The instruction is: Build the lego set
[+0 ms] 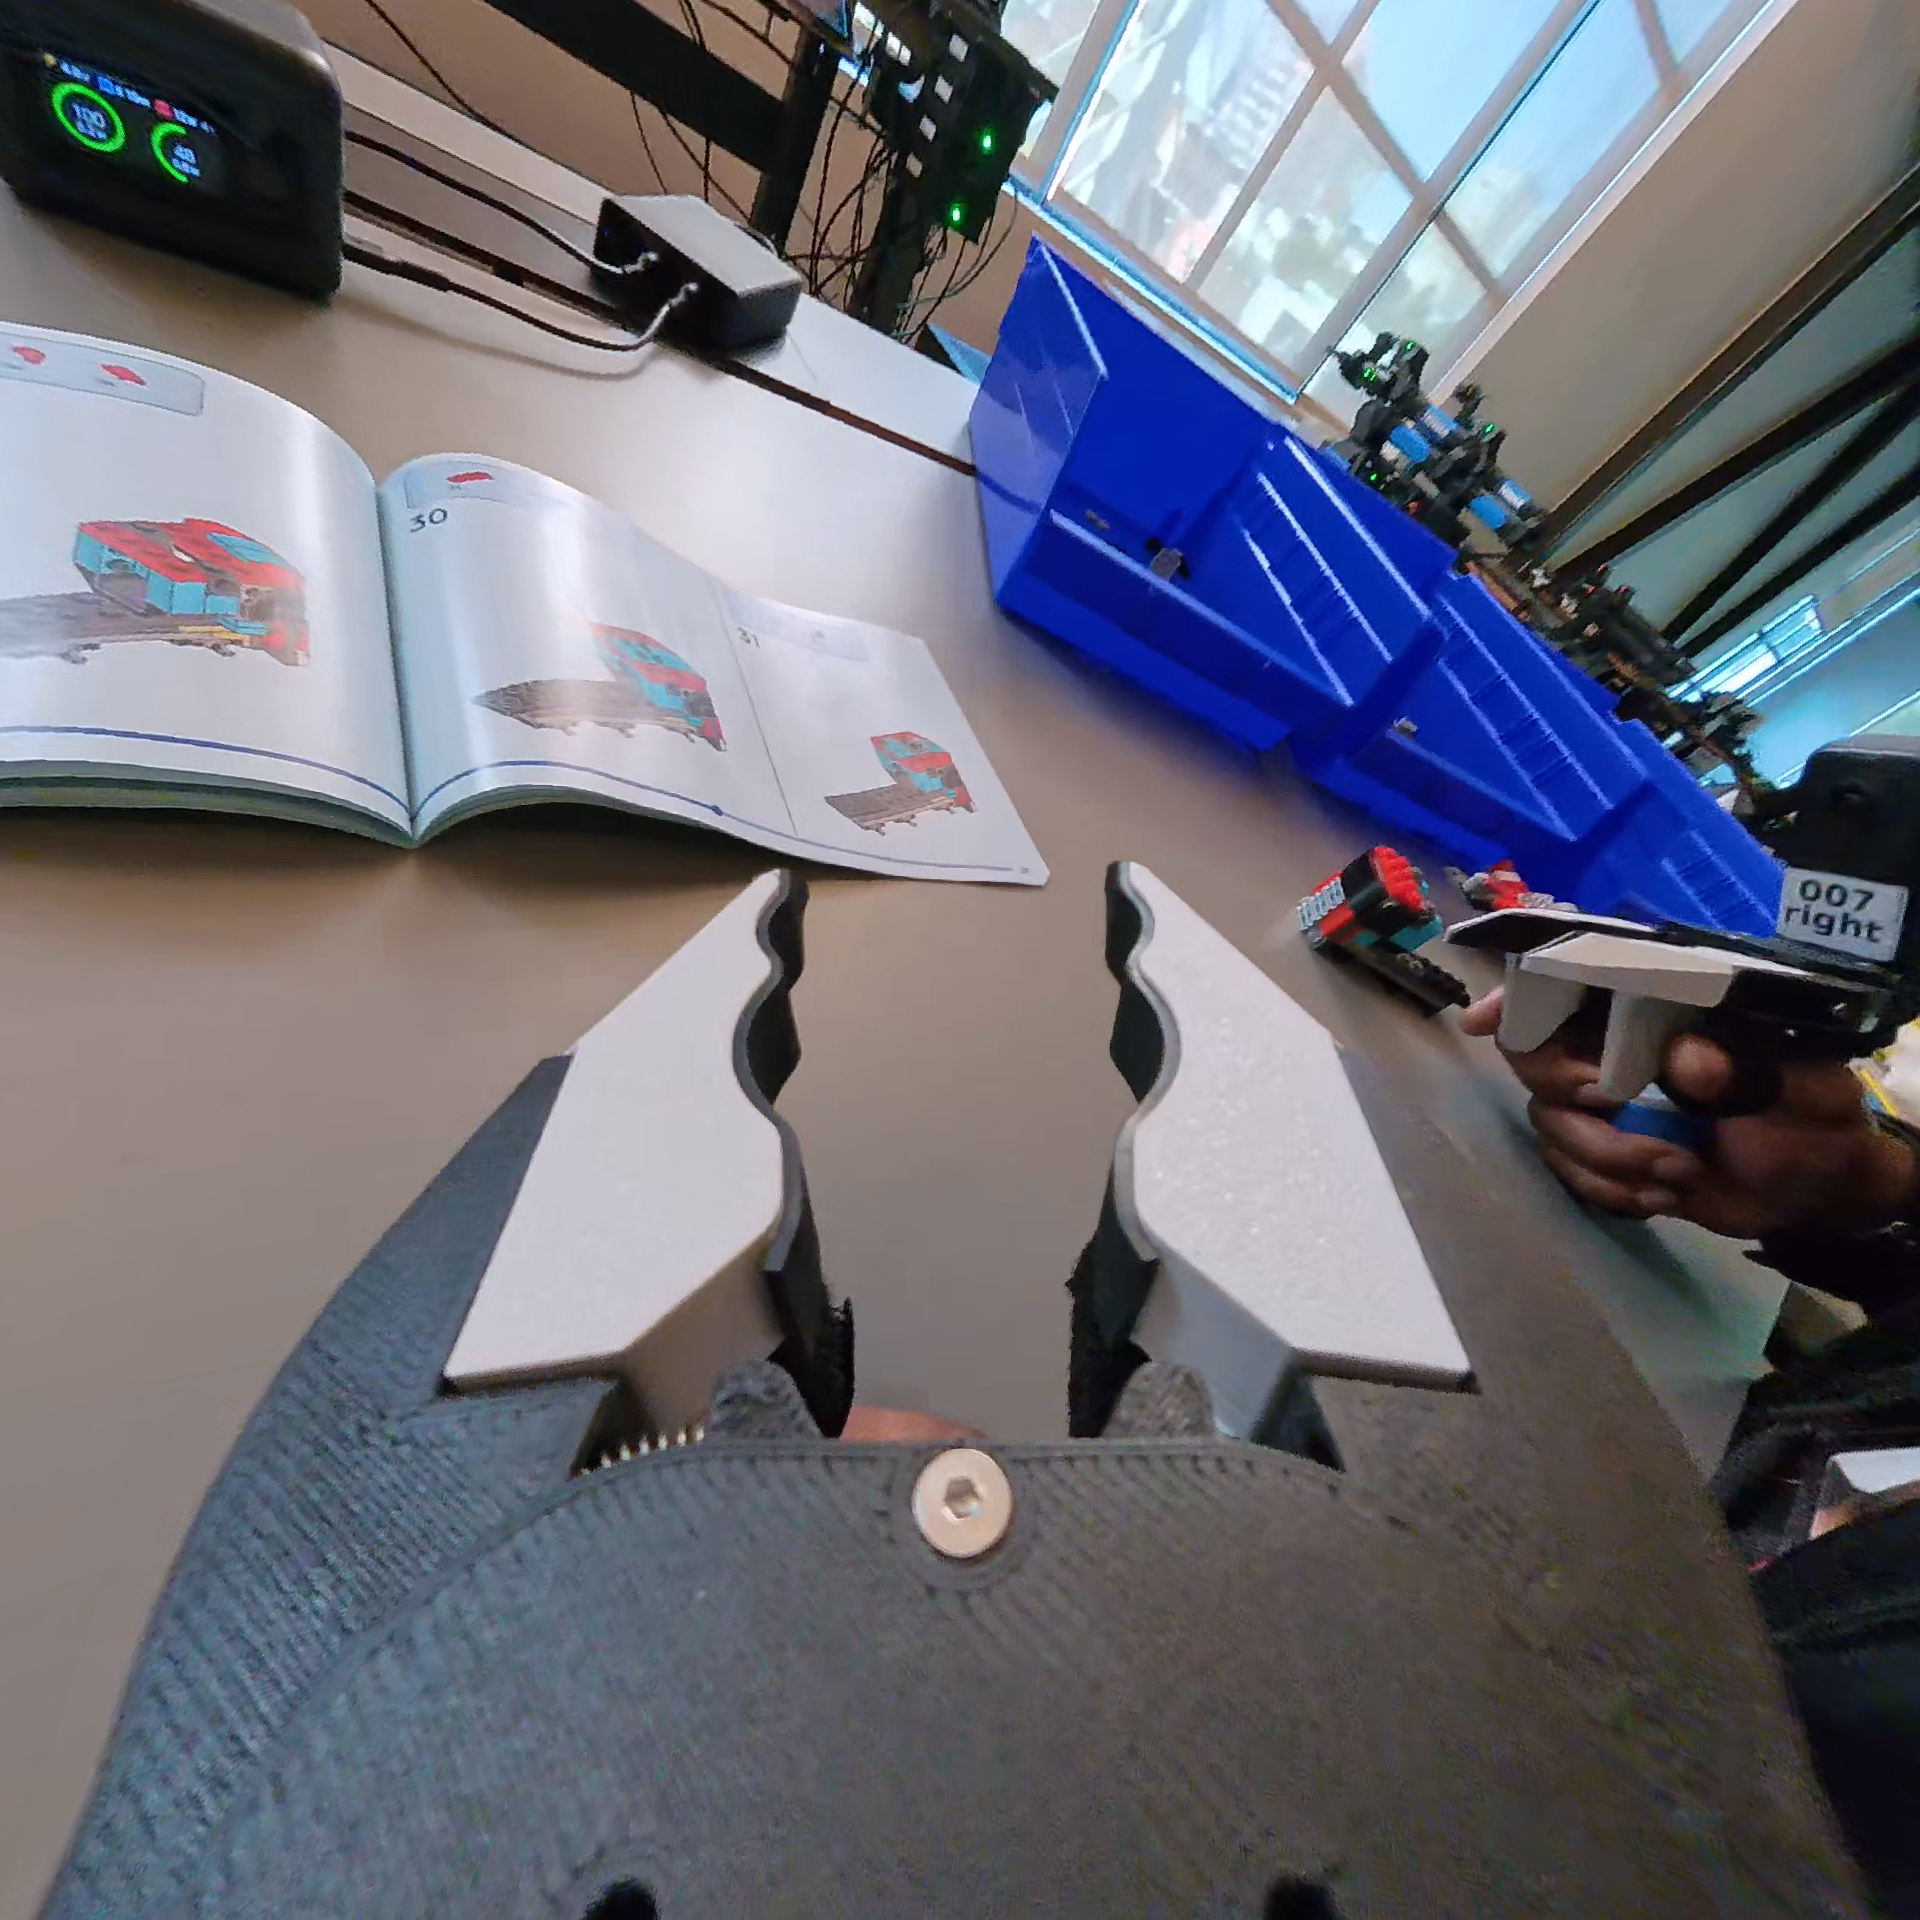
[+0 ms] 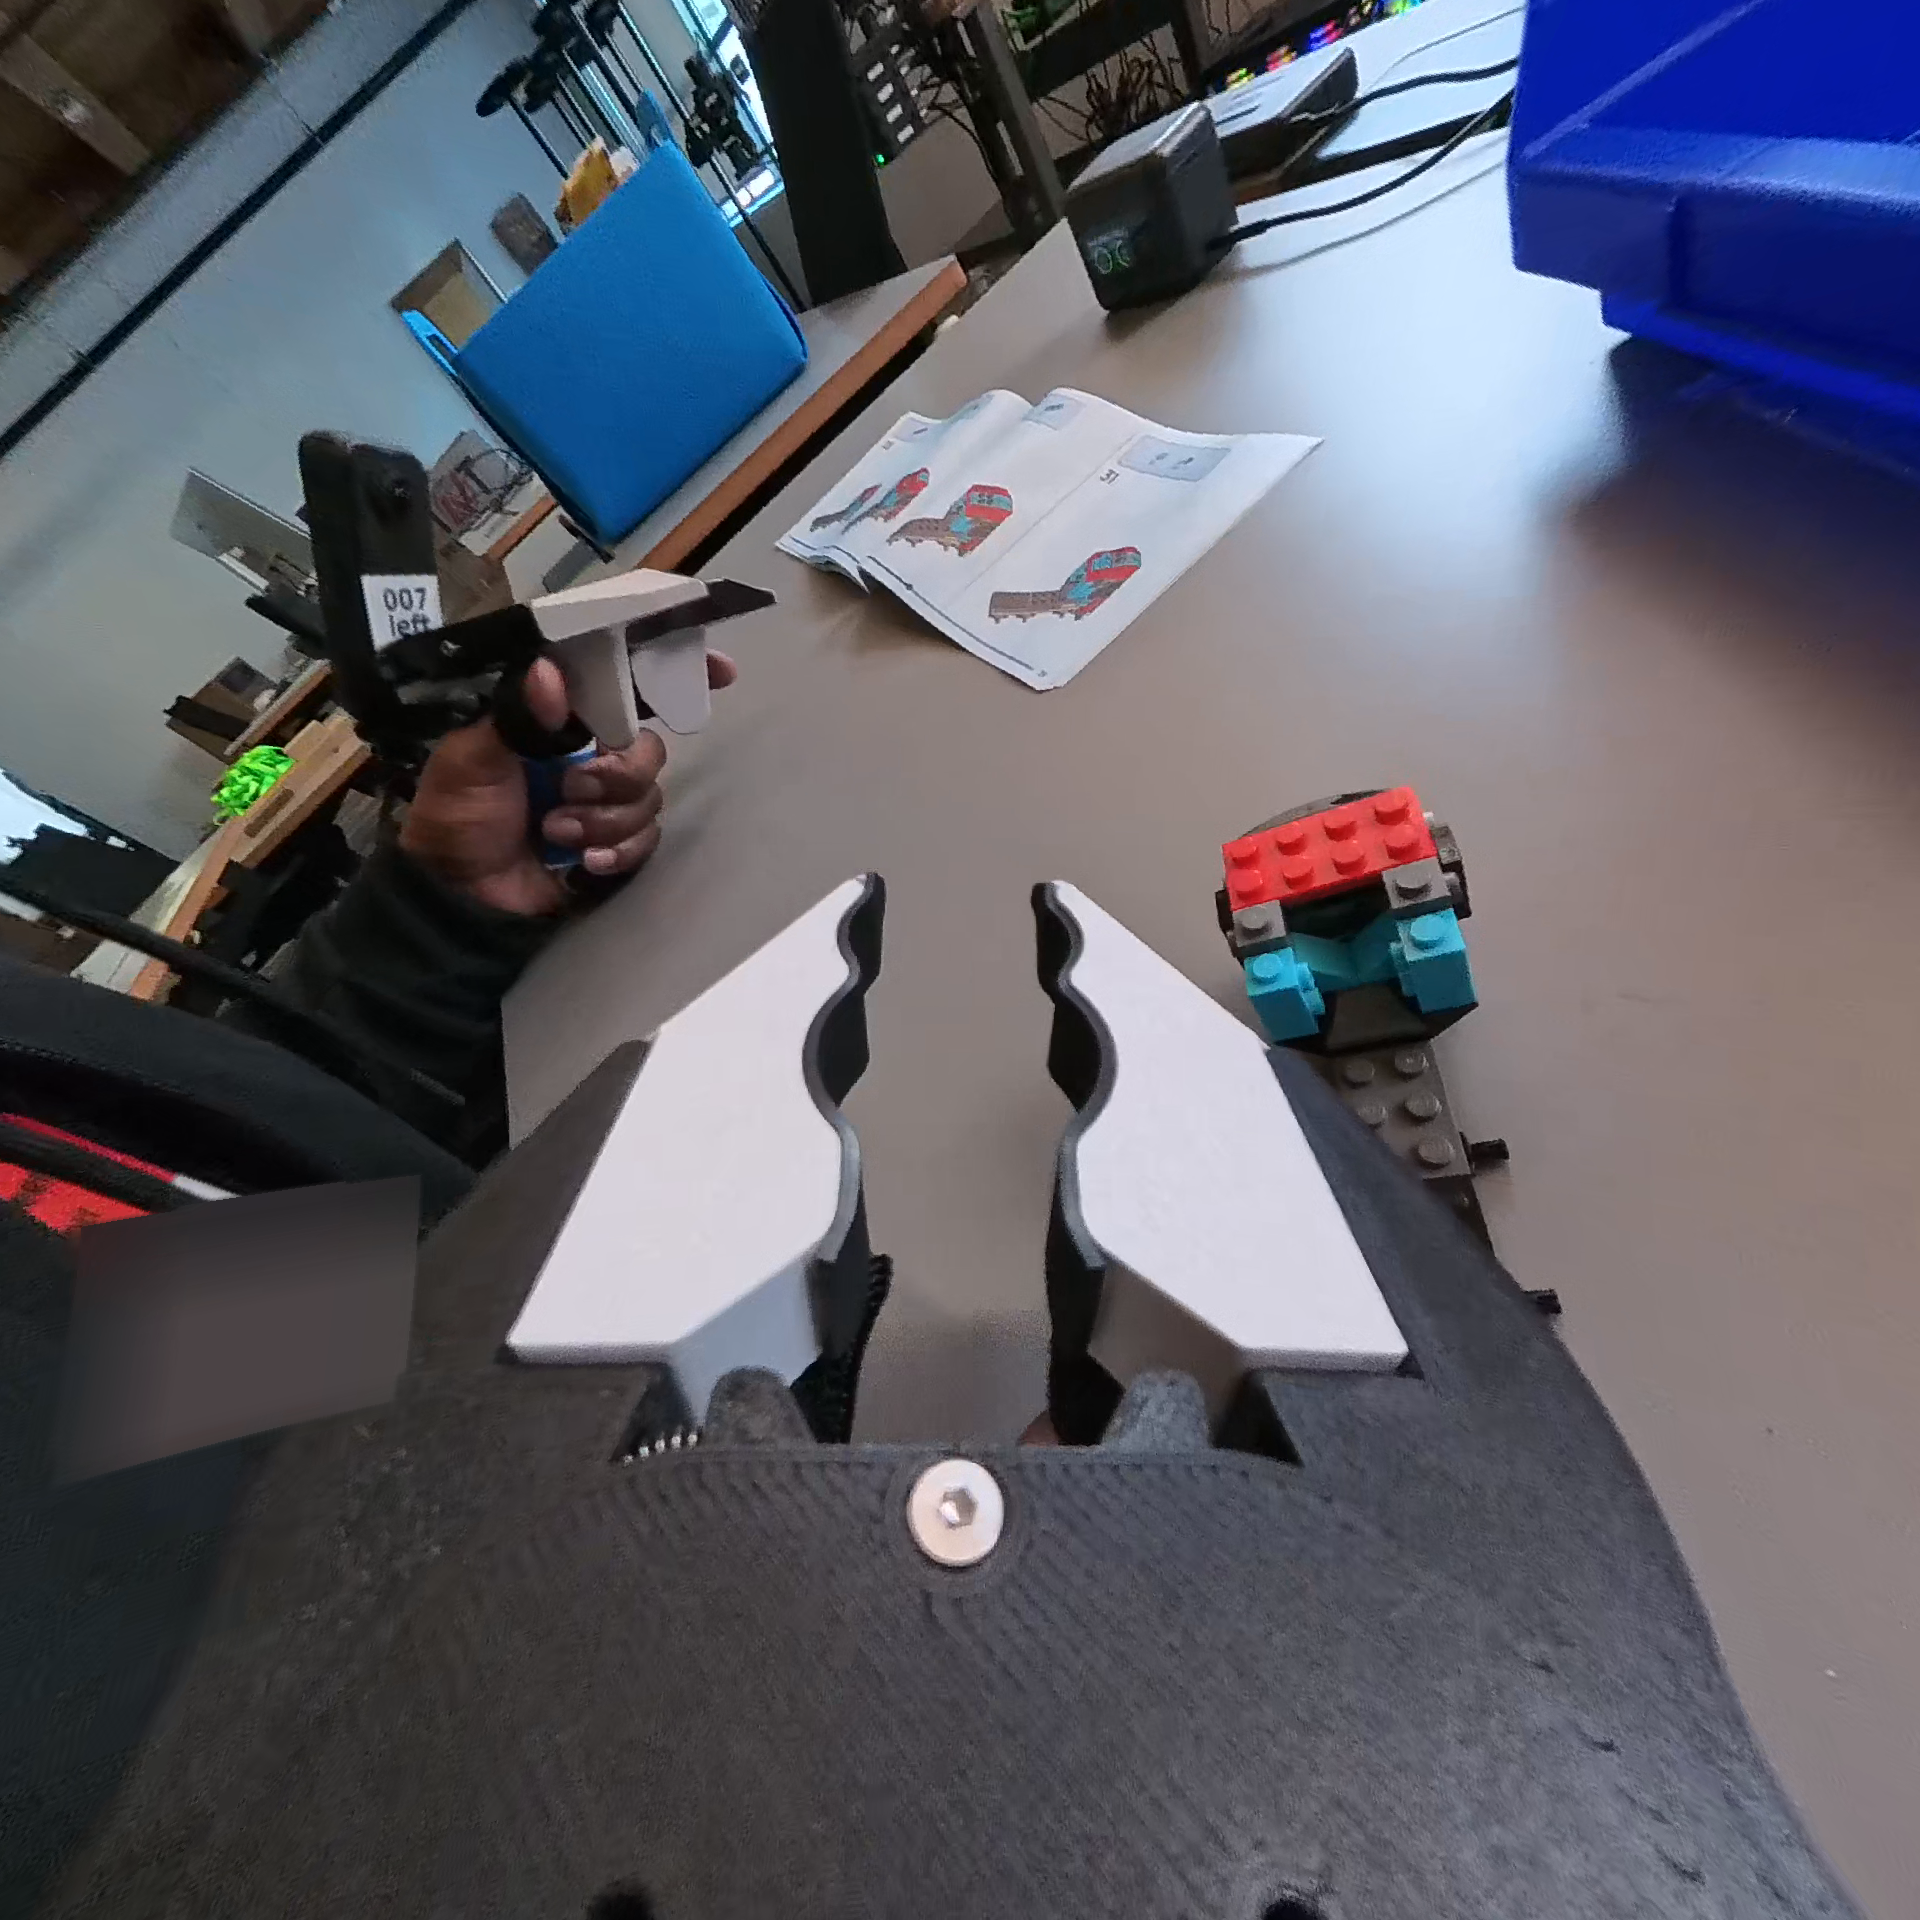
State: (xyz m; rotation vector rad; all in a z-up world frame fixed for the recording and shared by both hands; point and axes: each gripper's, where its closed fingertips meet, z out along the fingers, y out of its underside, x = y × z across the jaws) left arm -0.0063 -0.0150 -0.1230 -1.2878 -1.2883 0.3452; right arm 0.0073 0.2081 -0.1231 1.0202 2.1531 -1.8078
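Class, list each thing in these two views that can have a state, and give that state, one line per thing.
Left gripper: open, empty.
Right gripper: open, empty.
Booklet: lying open on the table.
Lego model: partly built, resting on the table, ungripped.
Blue bins: open-fronted, in a row on the table.
Power unit: screen lit.

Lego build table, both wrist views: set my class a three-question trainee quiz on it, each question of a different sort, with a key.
1. True or false: the left gripper holds a brick.
2. The half-built lego model lies nearest which? A) right gripper B) instruction booklet C) blue bins
3. Fill in: the model's top brick is ____.

Key: 1 false, open and empty; 2 A; 3 red.
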